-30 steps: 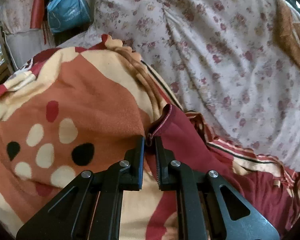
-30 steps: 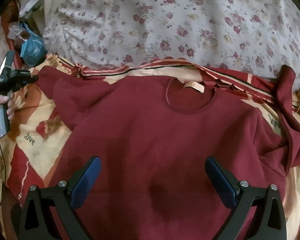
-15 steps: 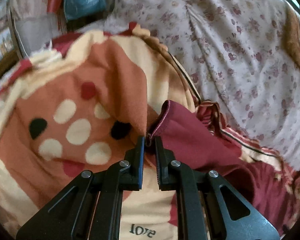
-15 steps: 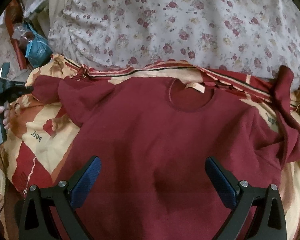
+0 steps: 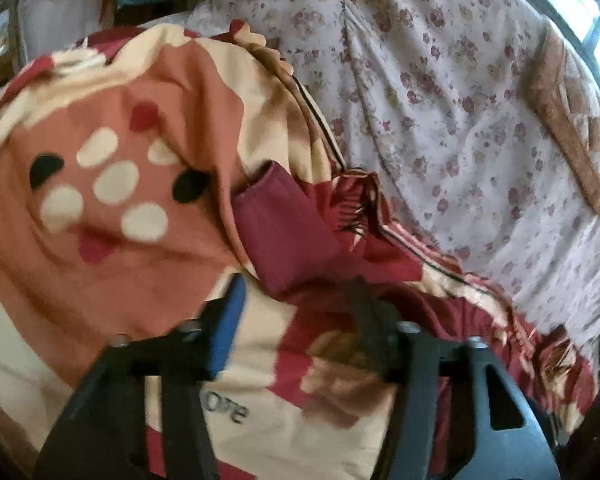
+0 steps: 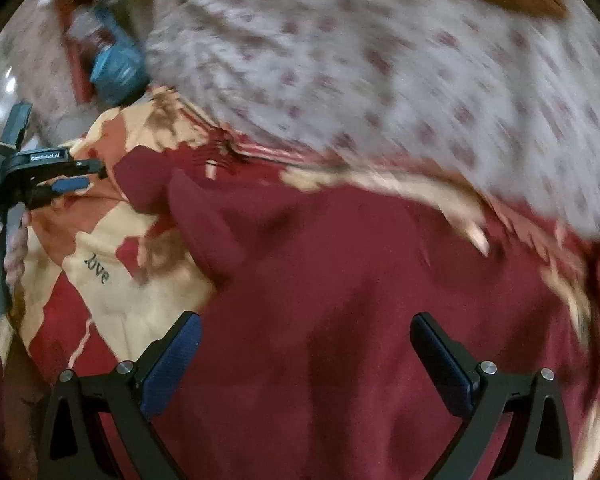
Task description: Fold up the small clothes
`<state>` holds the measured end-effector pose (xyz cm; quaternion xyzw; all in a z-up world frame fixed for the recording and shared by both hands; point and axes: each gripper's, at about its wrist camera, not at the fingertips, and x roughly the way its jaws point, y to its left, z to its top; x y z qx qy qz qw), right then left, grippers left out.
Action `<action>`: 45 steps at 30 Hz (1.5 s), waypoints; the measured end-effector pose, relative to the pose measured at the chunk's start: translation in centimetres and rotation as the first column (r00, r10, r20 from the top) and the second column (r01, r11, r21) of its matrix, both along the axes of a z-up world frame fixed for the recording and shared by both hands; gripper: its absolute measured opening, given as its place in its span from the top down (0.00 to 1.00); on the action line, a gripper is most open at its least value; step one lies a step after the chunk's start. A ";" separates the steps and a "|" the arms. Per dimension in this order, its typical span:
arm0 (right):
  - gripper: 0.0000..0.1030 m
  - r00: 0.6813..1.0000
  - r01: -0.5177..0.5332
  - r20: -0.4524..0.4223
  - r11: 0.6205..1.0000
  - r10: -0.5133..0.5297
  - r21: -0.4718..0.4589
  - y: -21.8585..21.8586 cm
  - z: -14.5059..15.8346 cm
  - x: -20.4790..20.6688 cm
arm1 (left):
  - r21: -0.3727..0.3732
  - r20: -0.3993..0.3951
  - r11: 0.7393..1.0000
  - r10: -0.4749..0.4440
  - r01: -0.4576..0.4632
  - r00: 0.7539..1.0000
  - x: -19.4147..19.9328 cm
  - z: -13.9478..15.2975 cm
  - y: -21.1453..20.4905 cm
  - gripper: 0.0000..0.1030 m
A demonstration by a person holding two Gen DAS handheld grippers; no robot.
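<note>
Sweater [image 6: 340,280] spread flat on blanket [image 6: 112,300], sleeve [image 5: 276,220] stretched out left. Left claw [image 5: 296,316] opening, sleeve cuff already clear of it. Right claw [image 6: 304,356] wide, empty. Smooth sleeve before folding inward.

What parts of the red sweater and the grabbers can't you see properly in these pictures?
- Sweater hem: right wrist view, cut off by the bottom edge behind the right gripper.
- Its far sleeve: right wrist view, smeared by motion blur.
- Sweater body: left wrist view, only the sleeve cuff shows.
- Left gripper: left wrist view, blurred while its jaws are opening, nothing between them.
</note>
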<state>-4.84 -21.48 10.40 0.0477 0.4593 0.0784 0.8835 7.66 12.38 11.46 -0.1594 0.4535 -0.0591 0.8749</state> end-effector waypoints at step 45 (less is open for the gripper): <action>0.29 1.000 -0.018 -0.001 0.975 0.019 0.223 -9.1 1.1 -5.5 | -0.322 0.100 0.941 -0.077 0.106 0.992 -1.7 1.0 -6.8 0.88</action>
